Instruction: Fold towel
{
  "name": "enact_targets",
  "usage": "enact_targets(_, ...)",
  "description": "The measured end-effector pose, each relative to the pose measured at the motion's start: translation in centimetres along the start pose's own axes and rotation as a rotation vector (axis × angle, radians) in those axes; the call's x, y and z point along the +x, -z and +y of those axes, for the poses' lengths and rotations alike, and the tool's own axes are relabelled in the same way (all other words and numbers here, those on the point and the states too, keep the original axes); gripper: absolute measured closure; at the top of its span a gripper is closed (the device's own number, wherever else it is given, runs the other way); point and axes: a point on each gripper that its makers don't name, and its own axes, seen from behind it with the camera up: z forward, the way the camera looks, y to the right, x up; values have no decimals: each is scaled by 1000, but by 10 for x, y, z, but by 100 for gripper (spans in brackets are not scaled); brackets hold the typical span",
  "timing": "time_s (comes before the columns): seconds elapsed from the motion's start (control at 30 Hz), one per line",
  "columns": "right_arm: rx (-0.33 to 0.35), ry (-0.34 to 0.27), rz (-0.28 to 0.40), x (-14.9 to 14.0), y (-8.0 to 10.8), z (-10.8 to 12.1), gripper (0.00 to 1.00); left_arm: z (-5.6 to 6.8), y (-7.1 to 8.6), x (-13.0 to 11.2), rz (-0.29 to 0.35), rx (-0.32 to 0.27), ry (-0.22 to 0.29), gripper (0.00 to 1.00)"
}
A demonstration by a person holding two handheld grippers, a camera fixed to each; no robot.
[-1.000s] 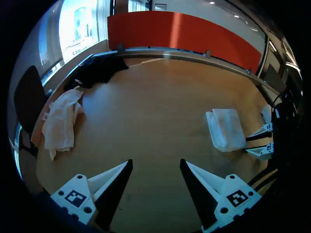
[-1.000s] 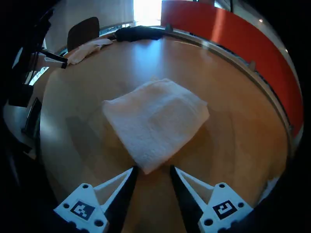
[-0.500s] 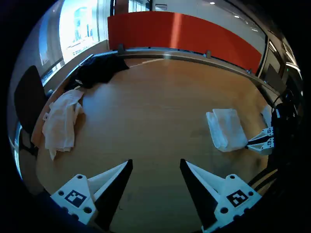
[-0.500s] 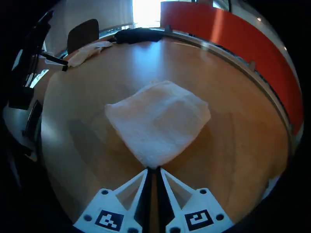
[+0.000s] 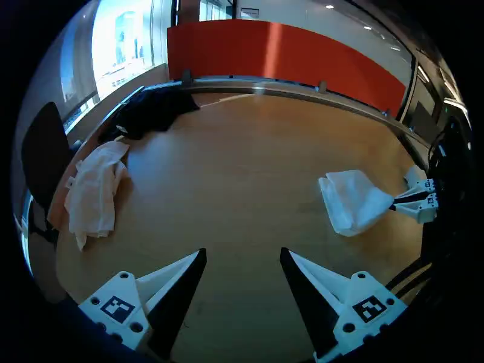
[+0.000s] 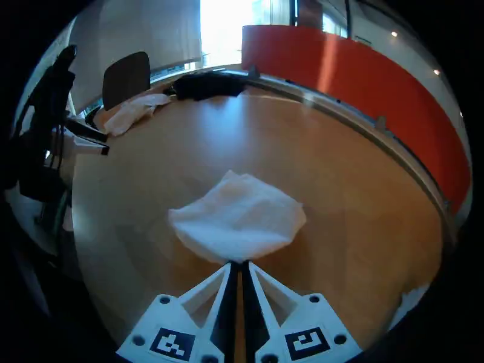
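White towel corner in right gripper

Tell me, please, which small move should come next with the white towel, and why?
Probably lift the pinched corner a little higher and carry it over the white towel toward its far edge. The right tongs are shut on its near corner, which looks raised while the rest lies on the table. The left tongs are open and far off.

We see the towel as soft, nubby white cloth, the table as smooth wood with a faint sheen, the right gripper as matt white plastic.
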Motion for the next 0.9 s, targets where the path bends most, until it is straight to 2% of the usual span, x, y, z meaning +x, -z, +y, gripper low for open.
enact_targets(0.3,-16,49,117,77,35,9,95,5,5,8,24,-12,-4,10)
enact_targets(0.5,-28,64,180,116,63,16,95,11,8,16,39,-22,-7,10)
enact_targets(0.7,-53,58,208,131,86,29,95,16,10,21,49,-31,-16,10)
enact_targets(0.9,-82,27,225,131,107,49,95,22,11,24,53,-42,-24,10)
